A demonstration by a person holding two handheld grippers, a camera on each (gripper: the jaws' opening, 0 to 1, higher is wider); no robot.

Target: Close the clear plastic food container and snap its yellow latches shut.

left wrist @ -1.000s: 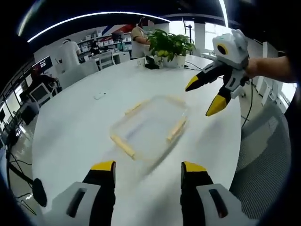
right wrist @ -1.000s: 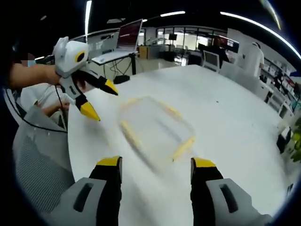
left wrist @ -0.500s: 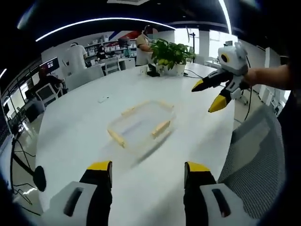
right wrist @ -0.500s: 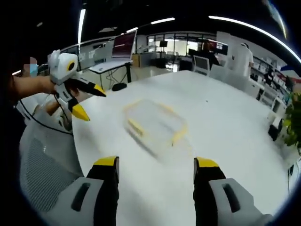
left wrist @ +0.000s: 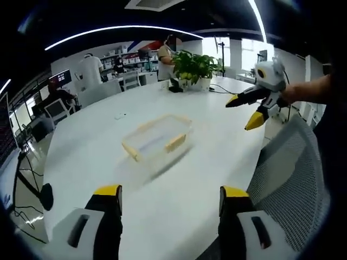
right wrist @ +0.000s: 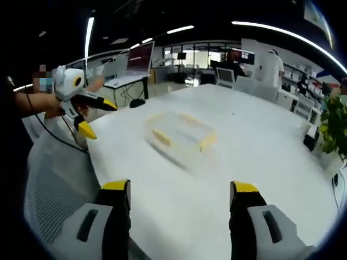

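Container [left wrist: 157,142] sits on the white tabletop [left wrist: 97,162], roughly central, well in from every edge; lid looks seated, with yellow latches [left wrist: 175,142] along its sides (too blurred to tell whether each is snapped down).

Left gripper [left wrist: 169,206]: jaws spread wide, holding nothing, hanging at the near edge of the tabletop, well apart from the container. Right gripper [right wrist: 181,203]: also spread and empty, at its own near edge; in the left gripper view it hangs off the tabletop's right edge over a mesh chair [left wrist: 287,179]. A potted plant [left wrist: 196,64] stands at the far edge.

Risks, judged: if any latch is only half down, the lid could lift later, because neither tool is near enough to check by pressing. Coming back in fast could shove the light container across the smooth top.

Versus half a second and one second ago: the container appears smaller and farther in both views, and more tabletop shows between jaws and container, so both hands have pulled back. Jaw spread looks unchanged.
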